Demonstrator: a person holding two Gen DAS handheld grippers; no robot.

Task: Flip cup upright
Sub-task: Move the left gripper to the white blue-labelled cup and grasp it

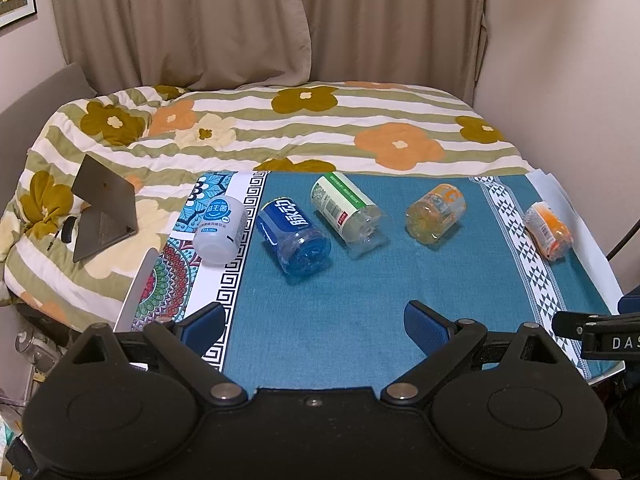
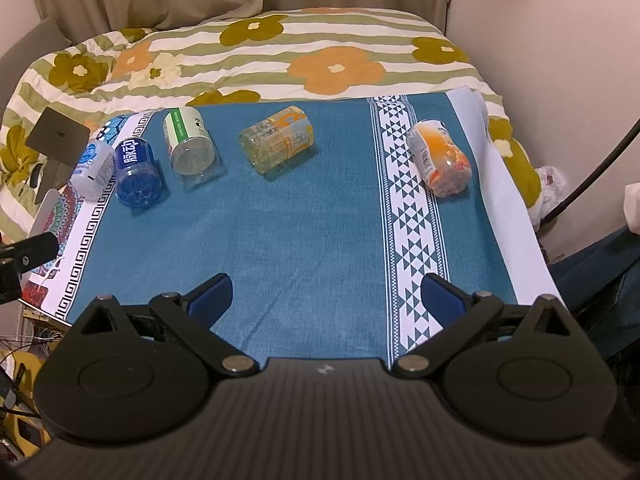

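Note:
Several cut-bottle cups lie on their sides in a row on the teal tablecloth point(image 1: 360, 292): a white cup point(image 1: 221, 230), a blue cup point(image 1: 294, 238), a clear cup with a green-white label point(image 1: 348, 212), a yellow-orange cup point(image 1: 436, 214) and an orange cup point(image 1: 547, 230). The right wrist view shows them too: white cup point(image 2: 93, 170), blue cup point(image 2: 137, 171), green-label cup point(image 2: 190, 148), yellow cup point(image 2: 277, 144), orange cup point(image 2: 440, 159). My left gripper point(image 1: 316, 326) is open and empty, well short of the cups. My right gripper point(image 2: 326, 296) is open and empty near the front edge.
A flowered quilt point(image 1: 320, 128) covers the bed behind the table. A grey tablet on a stand point(image 1: 105, 206) sits on the quilt at the left. Curtains point(image 1: 280, 20) hang at the back, a wall point(image 1: 568, 60) stands at the right. A black cable point(image 2: 592, 176) runs at the right edge.

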